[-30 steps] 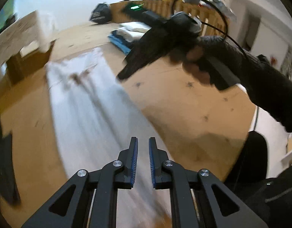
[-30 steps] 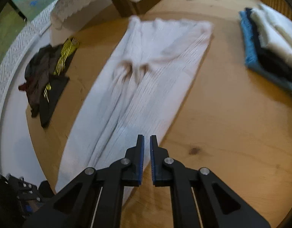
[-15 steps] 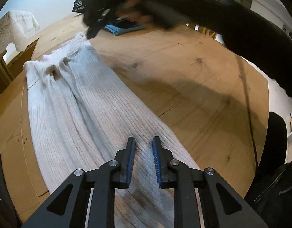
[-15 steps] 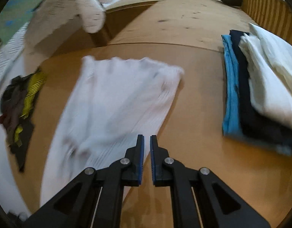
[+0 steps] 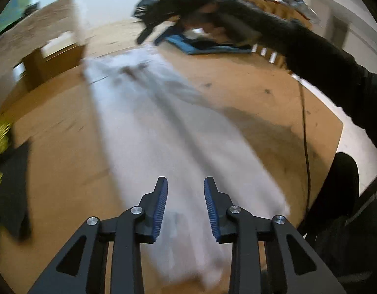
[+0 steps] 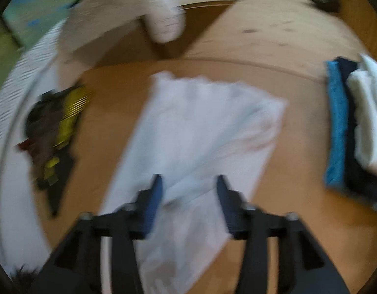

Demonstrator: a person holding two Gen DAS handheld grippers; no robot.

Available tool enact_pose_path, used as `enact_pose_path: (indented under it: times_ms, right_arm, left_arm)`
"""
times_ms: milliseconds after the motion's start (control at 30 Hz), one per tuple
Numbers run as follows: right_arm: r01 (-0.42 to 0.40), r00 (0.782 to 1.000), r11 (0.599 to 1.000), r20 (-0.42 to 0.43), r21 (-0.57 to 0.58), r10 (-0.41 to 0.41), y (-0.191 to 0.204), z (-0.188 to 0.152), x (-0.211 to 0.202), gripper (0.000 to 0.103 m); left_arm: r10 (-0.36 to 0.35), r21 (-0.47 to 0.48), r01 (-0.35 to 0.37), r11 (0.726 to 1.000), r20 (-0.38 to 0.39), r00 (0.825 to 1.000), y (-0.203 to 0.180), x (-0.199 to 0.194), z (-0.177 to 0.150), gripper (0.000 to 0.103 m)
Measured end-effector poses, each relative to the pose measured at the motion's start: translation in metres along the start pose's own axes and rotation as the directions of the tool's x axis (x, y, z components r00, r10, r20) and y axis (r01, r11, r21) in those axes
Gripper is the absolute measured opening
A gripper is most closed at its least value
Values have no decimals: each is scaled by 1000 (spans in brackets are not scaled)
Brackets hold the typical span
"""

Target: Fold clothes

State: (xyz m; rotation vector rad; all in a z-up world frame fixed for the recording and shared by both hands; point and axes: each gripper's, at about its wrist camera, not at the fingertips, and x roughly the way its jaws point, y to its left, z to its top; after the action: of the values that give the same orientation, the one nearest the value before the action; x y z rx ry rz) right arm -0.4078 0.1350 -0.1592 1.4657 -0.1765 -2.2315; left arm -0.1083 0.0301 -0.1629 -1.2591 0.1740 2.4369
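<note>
Both grippers [image 5: 184, 205] [image 6: 189, 203] gape over flat white garment [image 6: 200, 132].

The left gripper [image 5: 185, 205] sits at the bottom centre of the left wrist view, its two black fingers reaching up the frame with a clear gap between the blue ribbed pads [image 5: 161, 208]; nothing lies between them. In the upper right of that same view, the person's right hand [image 5: 220, 28] grips the handle of the other tool, blurred, with a dark-sleeved right forearm [image 5: 330, 66] running down to the right edge. The right gripper [image 6: 189, 203] fills the lower middle of the right wrist view, blurred as well, its jaws spread wide apart and holding nothing.
</note>
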Motion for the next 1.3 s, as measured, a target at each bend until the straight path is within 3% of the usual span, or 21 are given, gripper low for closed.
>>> enact_pose_path:
  times_ms: [67,167,300,400,467,600,800,900,967,1033,1067,1167,1300]
  right_arm:
    - [-62,997,998,-50,-18,62,25,-25,0,48]
    - [-77,987,996,-141,-36,71,54,-67,9,48]
    - [-60,970,997,-237,-50,46,74,-107,30,48]
    - [-51,962,998,-271,-26,42,78,-125,35,48]
    - [-44,960,999,-279,-14,38,80,-127,40,48]
    - [-47,956,999,-290,23,52,76,-126,46,48]
    - [-25,950,999,-311,36,35,77,-121,61,48]
    - [-22,953,999,-303,24,28,79,-123,62,48]
    - [-23,956,999,-293,28,30,79,-123,61,48]
    - [-31,958,999,-285,26,37,80,-124,60,40]
    - [-25,959,999,-280,23,31,80,-124,60,29]
    - [-34,963,998,-267,49,46,77,-123,60,20]
    - [-50,961,997,-268,66,66,77,-120,62,19]
  left_arm:
    - [30,-15,-30,999,-16,999,0,-17,-20,30]
    - [36,11,-36,999,-46,998,-11,-25,-36,31]
    - [48,93,-42,995,-66,997,-33,-20,-43,31]
    - [54,151,-45,988,-61,997,-49,-17,-44,38]
    - [52,176,-41,984,-62,997,-56,-15,-41,45]
    - [34,203,-19,979,-71,997,-63,-8,-36,47]
    - [80,228,-51,972,-117,990,-62,12,-38,49]
    - [56,226,-30,974,-109,992,-57,10,-37,42]
    - [49,210,-26,977,-104,993,-51,8,-36,23]
    - [39,182,-21,983,-100,994,-43,5,-35,18]
    - [29,164,-13,986,-98,995,-39,4,-35,16]
    - [38,166,-23,986,-86,996,-35,-3,-36,15]
    - [13,167,0,986,-73,997,-33,-11,-35,14]
